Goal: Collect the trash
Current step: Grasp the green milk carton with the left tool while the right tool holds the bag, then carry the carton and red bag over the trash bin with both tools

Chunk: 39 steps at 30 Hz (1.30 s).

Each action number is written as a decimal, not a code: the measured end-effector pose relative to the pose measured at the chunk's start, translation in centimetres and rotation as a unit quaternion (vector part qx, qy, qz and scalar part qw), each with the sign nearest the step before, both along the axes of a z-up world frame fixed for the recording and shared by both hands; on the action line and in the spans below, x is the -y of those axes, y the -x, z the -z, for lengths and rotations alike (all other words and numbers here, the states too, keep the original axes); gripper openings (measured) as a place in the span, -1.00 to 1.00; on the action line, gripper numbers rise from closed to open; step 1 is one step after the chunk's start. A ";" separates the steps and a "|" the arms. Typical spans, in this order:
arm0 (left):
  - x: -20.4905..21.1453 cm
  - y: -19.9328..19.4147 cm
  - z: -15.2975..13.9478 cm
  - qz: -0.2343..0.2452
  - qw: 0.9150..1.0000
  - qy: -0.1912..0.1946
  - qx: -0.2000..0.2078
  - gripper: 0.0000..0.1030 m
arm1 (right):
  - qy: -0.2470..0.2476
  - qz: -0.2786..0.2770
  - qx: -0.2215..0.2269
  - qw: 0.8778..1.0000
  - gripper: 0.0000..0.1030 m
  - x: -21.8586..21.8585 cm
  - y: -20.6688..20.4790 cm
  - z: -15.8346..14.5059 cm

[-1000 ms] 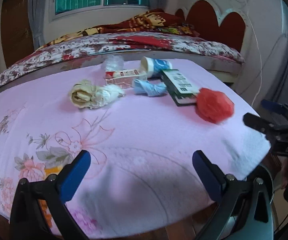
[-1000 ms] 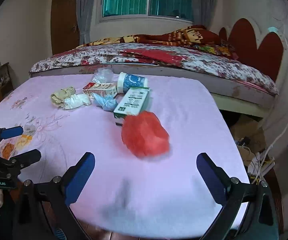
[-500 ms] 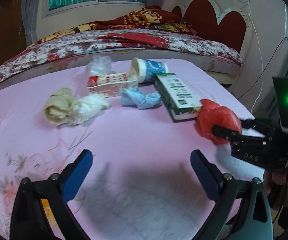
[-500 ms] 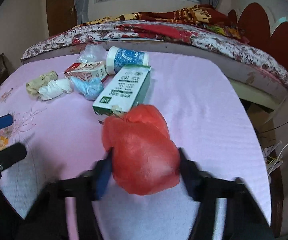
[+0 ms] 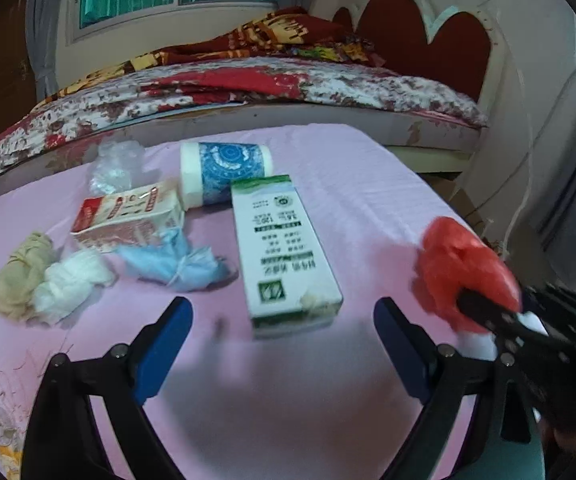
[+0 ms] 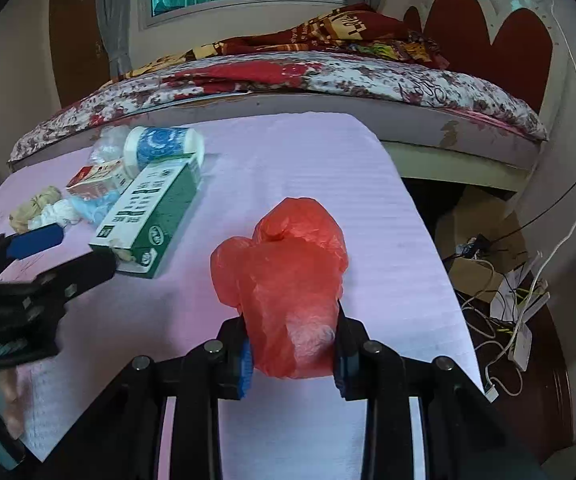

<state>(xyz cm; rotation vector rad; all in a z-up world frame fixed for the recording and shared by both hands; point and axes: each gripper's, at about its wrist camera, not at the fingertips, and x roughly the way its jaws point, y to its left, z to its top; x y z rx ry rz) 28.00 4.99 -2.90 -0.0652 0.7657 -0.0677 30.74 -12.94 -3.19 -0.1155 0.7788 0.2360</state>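
Trash lies on a pink tablecloth [image 5: 348, 168]. My right gripper [image 6: 292, 356] is shut on a crumpled red plastic bag [image 6: 288, 280], which also shows in the left wrist view [image 5: 460, 268]. My left gripper [image 5: 284, 344] is open and empty, just short of a green and white carton [image 5: 284, 248] lying flat. Beyond it are a blue and white cup on its side [image 5: 224, 172], a red and white box [image 5: 128, 212], a blue wad [image 5: 172, 264], a white wad [image 5: 72, 284], a beige wad [image 5: 20, 276] and a clear plastic wrap [image 5: 116, 164].
A bed with a floral cover [image 6: 288, 76] stands behind the table. Cardboard and tangled cables [image 6: 504, 280] lie on the floor to the right of the table edge. The left gripper [image 6: 20, 272] shows at the left of the right wrist view.
My right gripper moved up to the red bag and shut on it. My left gripper moved forward toward the green carton and stayed open.
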 end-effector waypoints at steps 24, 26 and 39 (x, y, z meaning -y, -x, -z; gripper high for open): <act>-0.5 4.8 0.0 0.031 0.999 -0.015 -0.004 0.06 | -0.020 0.002 0.012 1.000 -0.39 1.8 5.3 -1.3; -0.2 6.1 -0.8 0.038 0.999 -0.015 0.007 0.06 | -0.022 0.003 0.019 1.000 -0.40 2.1 6.6 -1.7; 3.1 12.6 -2.8 0.095 0.994 -0.031 0.045 0.06 | -0.030 0.005 0.058 0.998 -0.40 5.1 15.9 -4.6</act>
